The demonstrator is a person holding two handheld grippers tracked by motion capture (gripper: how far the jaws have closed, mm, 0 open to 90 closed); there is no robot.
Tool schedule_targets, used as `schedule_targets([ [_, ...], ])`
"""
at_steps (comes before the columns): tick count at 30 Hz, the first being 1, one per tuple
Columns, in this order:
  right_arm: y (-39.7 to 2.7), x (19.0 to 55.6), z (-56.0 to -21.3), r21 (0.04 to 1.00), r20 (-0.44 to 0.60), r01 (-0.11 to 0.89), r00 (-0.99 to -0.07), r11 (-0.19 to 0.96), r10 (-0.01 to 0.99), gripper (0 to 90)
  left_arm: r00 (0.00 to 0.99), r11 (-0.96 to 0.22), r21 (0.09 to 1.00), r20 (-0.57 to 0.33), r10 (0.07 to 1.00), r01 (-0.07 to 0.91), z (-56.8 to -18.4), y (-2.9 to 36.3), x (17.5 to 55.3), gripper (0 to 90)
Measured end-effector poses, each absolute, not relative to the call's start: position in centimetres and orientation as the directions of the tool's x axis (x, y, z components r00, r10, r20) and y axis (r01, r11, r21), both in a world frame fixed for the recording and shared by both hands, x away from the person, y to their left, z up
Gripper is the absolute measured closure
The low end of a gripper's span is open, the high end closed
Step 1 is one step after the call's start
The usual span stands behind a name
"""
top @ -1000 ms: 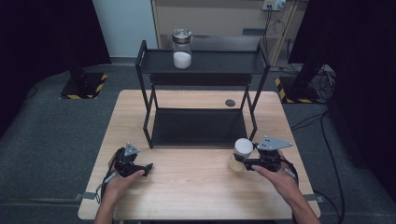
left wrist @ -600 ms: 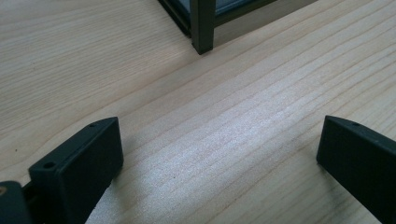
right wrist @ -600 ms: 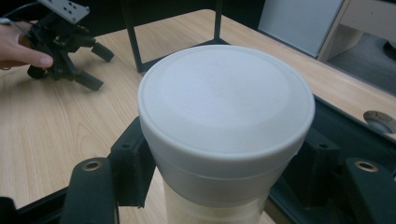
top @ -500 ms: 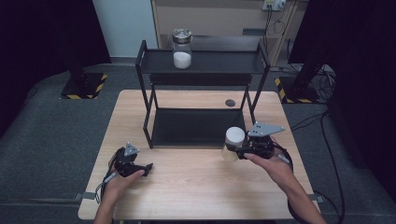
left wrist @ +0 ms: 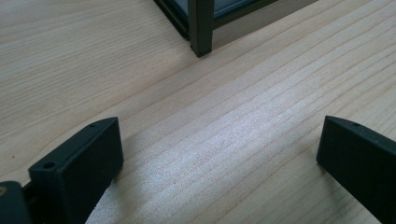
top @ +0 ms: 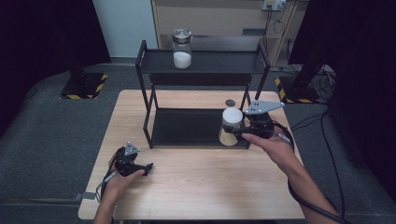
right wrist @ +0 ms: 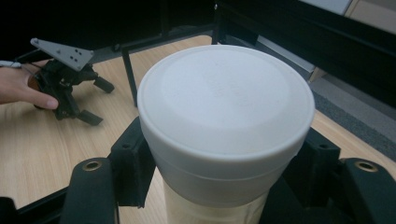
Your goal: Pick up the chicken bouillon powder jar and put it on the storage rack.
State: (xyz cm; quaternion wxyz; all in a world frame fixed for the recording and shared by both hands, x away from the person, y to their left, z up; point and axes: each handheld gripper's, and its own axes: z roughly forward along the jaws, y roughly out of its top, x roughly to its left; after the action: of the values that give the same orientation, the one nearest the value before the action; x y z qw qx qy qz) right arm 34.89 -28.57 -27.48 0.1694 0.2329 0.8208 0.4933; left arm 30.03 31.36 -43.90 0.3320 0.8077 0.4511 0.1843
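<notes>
While the right gripper has its jaws clamped on the body of a jar just under its white lid, the jar hangs clear of the table, tilted a little, in front of the lower shelf of the black rack. In the right gripper view the two black fingers press the jar from either side, with the lid above them. Beyond the jar, the rack's lower shelf stands bare.

Across the table from those fingers, the left gripper rests low on the wood with its jaws spread wide and nothing between them; a rack leg stands ahead of them.

As a judgement, the work looks about midway: the jar is gripped and lifted, but not yet set down, and a place on the rack seems the likely goal.

By count there are two jars, the held one and a second jar with white contents on the top shelf, one rack, two grippers, and one small dark disc on the table behind the rack.
</notes>
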Motion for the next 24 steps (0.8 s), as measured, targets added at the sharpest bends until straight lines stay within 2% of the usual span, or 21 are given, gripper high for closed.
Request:
schedule_targets([
  [24,-28.2,38.2,-16.9,0.876,-0.019,0.234,-0.857,0.422,0.515,35.4,0.525,-0.371,0.706,-0.002,0.851,0.604,-44.0,31.3,30.1,0.0],
])
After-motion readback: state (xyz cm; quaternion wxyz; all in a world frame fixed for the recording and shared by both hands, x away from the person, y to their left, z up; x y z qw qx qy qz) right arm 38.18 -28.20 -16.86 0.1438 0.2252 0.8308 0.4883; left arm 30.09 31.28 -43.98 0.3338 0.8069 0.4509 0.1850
